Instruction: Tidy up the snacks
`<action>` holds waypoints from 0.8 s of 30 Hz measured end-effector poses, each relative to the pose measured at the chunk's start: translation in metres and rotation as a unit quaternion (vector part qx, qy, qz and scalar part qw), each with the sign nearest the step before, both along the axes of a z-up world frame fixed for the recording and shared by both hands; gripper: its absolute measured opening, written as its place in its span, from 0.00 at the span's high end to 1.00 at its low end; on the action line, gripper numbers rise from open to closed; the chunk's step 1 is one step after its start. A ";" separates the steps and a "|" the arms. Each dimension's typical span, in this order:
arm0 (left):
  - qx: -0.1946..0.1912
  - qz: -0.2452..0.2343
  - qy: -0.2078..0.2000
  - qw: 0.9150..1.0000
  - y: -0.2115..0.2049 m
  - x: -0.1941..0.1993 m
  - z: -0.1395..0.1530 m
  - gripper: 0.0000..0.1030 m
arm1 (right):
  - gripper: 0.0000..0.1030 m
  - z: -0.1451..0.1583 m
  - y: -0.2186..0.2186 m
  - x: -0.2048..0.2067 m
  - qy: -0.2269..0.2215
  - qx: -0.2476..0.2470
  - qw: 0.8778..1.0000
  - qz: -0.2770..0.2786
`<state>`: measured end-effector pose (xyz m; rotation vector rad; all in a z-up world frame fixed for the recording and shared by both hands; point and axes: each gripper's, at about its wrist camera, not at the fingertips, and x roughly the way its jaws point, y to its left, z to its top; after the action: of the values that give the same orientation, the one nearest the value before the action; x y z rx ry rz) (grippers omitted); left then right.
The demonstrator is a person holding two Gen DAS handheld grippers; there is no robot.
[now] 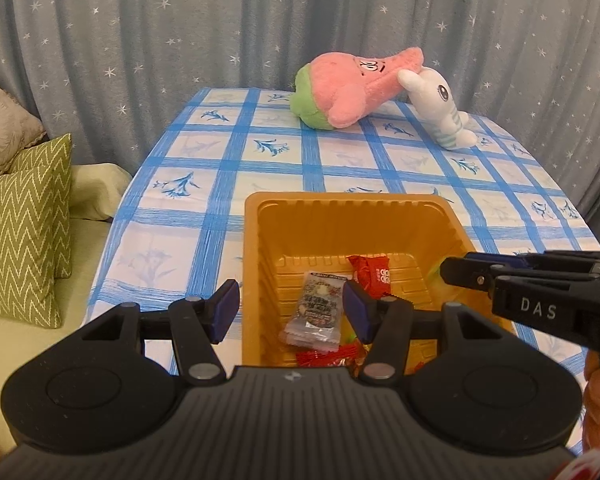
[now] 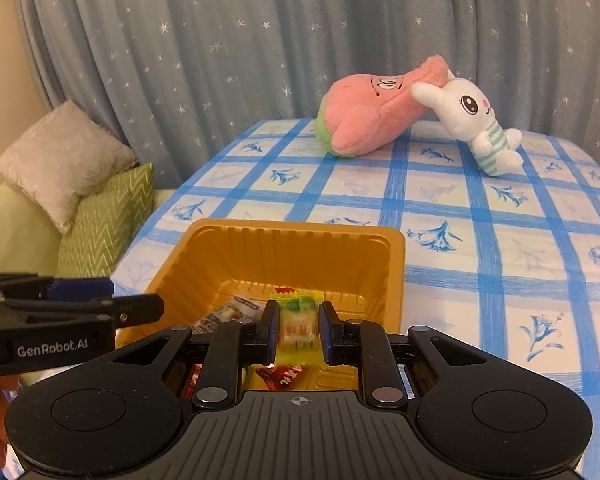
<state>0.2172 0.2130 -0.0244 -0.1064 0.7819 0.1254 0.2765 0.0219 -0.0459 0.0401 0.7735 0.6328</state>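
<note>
Left wrist: checked tablecloth [image 1: 340, 168], starry curtain [image 1: 220, 20]

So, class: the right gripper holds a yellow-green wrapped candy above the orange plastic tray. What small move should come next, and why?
Probably open the right gripper to release the yellow-green wrapped candy. It is pinched directly above the orange plastic tray, where a grey snack packet and red wrappers already lie, and the left gripper stands open and empty.
</note>
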 end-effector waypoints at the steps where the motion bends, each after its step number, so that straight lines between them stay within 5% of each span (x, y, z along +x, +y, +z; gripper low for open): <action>1: 0.000 0.001 0.000 1.000 0.001 -0.001 0.000 0.48 | 0.80 -0.001 0.000 0.002 0.008 0.008 1.000 0.002; 4: 0.000 0.003 0.000 1.000 0.002 -0.005 0.001 0.44 | 0.75 -0.004 -0.004 0.007 0.027 0.021 0.999 -0.001; 5: 0.000 0.004 -0.001 1.000 0.003 -0.007 0.001 0.40 | 0.55 -0.004 -0.006 0.007 0.028 0.023 0.999 -0.005; 7: 0.000 0.006 -0.002 1.000 0.003 -0.010 0.002 0.36 | 0.39 -0.002 -0.014 0.005 0.021 0.031 0.999 -0.021; 24: 0.007 0.008 -0.008 1.000 -0.024 -0.068 0.030 0.04 | 0.39 0.025 -0.059 -0.051 0.028 0.012 0.998 -0.061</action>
<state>0.1495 0.1888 0.0061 -0.0998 0.7640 0.1445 0.2255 -0.0368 -0.0206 0.1268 0.8120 0.5261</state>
